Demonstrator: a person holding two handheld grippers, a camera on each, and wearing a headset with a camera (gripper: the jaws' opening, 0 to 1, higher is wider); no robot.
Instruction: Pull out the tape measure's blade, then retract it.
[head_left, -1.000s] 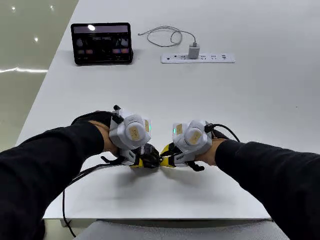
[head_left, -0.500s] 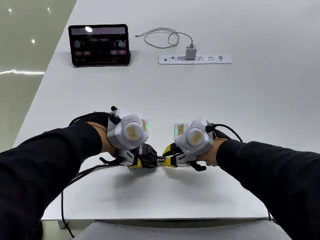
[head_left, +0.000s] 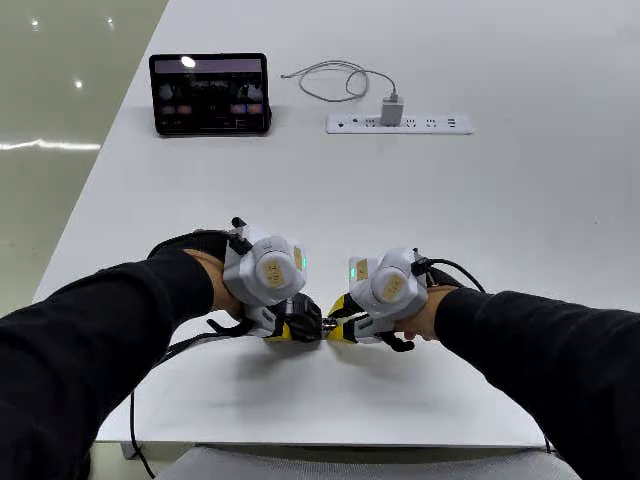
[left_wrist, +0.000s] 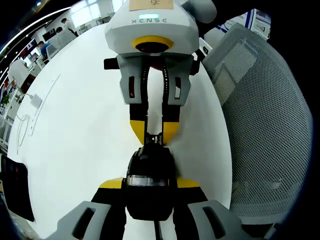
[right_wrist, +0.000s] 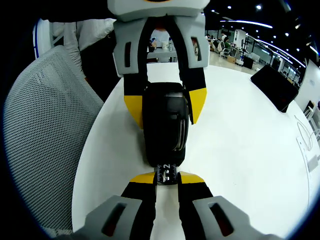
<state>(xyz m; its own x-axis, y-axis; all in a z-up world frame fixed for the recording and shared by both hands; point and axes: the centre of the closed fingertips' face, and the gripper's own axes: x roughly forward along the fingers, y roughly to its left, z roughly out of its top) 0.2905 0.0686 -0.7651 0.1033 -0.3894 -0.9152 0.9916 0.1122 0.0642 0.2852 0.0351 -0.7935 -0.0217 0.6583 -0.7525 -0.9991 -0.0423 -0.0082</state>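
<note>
**Head view.** 2 hand-held grippers meet tip to tip near the front edge of the white workbench (head_left: 480, 200). The person's dark sleeves (head_left: 90, 340) enter from the lower corners.

**Left gripper view.** The left gripper (left_wrist: 150, 183) is clenched on the black tape measure case (left_wrist: 149, 175), with 1 yellow-tipped jaw pressed against each side. The case sits low over the tabletop. Whether it touches the surface cannot be judged.

**Right gripper view.** The right gripper (right_wrist: 166, 178) grasps the end of the blade (right_wrist: 166, 172) between its 2 jaws, where printed graduations and a numeral 2 are legible. A short stretch of blade is out of the case. The right jaw tips therefore lie just beside the case mouth and face the left jaws along 1 line.

**Background.**
- A tablet (head_left: 210, 92) with a lit screen stands at the far left of the bench.
- To its right lies a white power strip (head_left: 398, 123) carrying 1 plugged-in charger (head_left: 391, 107).
- A pale cable (head_left: 335, 80) loops between the charger and the tablet.
- A mesh chair (left_wrist: 265, 125) stands close against the bench's near edge.
</note>
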